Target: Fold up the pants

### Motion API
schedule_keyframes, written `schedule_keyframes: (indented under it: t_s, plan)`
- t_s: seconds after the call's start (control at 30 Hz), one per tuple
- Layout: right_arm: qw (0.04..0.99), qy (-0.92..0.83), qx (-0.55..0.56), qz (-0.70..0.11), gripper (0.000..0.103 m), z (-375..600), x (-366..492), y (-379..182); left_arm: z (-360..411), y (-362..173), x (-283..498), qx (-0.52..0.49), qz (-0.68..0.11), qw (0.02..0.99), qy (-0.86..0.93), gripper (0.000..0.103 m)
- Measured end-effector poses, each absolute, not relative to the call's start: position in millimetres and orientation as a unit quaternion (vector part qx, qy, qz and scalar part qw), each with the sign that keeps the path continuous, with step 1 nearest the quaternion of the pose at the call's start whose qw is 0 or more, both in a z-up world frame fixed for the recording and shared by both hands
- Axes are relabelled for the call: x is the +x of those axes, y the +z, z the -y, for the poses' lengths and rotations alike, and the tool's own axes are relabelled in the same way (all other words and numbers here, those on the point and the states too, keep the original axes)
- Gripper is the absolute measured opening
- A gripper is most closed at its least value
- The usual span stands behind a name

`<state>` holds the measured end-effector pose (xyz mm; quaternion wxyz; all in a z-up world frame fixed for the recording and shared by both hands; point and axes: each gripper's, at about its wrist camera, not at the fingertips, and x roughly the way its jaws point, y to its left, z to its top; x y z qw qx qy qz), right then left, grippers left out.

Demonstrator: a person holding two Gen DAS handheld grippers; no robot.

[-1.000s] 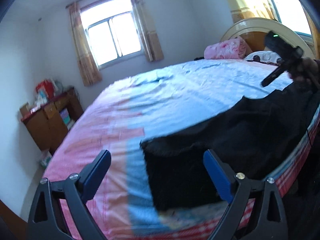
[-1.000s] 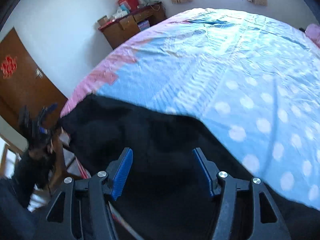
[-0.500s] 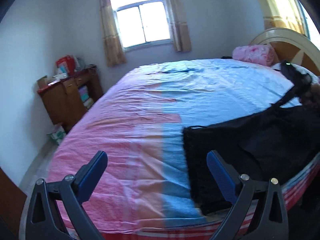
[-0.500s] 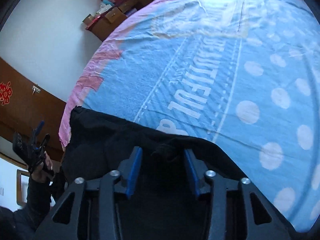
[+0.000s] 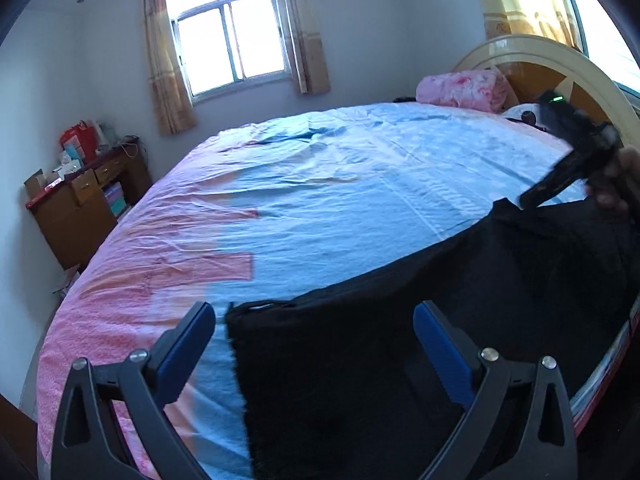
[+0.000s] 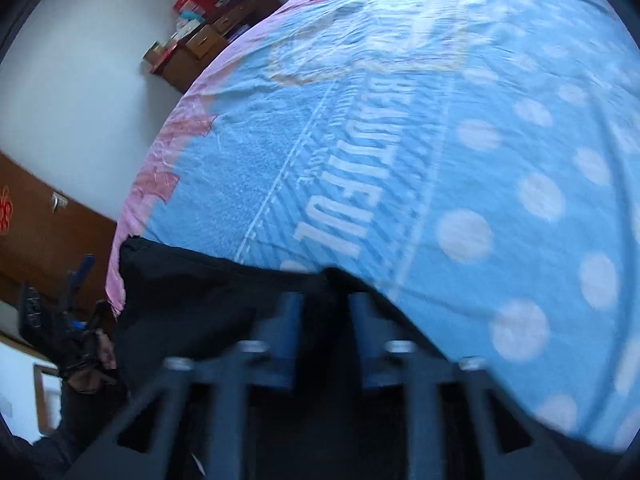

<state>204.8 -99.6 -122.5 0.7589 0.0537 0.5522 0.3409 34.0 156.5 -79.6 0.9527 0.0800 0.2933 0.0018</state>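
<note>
Bedroom light falls from a curtained window onto a wide bed under a blue-and-pink printed cotton sheet, seen first from the left wrist. Black, soft-fabric pants lie along the near edge, and their hem corner now sits between the spread blue pads of the left gripper, where half a second ago it lay off to the right; the jaws stand wide and press nothing, so a grab looks close. Far right, the right gripper is cut off by the frame.

From the right wrist, motion blur smears everything. The right gripper has dropped closer to the cloth than a second ago; its jaws are narrow and opening, with a dark ridge of pants between them, though whether the pads still pinch it is unclear. Most of the garment beneath is hidden.
</note>
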Motion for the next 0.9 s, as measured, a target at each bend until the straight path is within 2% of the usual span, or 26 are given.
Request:
schedule_keyframes:
  t_s: [0.2, 0.53, 0.63, 0.83, 0.9]
  plan:
    - [0.807, 0.279, 0.056, -0.517, 0.049, 194, 131, -92, -113, -77, 27, 0.076, -0.302, 0.949, -0.057, 0.102]
    - [0.87, 0.029, 0.199, -0.45, 0.049, 427, -6, -80, 81, -76, 33, 0.099, -0.298, 0.9, -0.303, 0.101]
    - [0.873, -0.03, 0.256, -0.415, 0.049, 485, -35, -76, 140, -79, 34, 0.106, -0.294, 0.882, -0.354, 0.097]
    - [0.86, -0.064, 0.345, -0.371, 0.049, 552, -54, -88, 210, -90, 41, 0.126, -0.314, 0.851, -0.4, 0.079]
    - [0.858, -0.072, 0.359, -0.361, 0.049, 565, -53, -92, 224, -95, 44, 0.136, -0.324, 0.841, -0.41, 0.066]
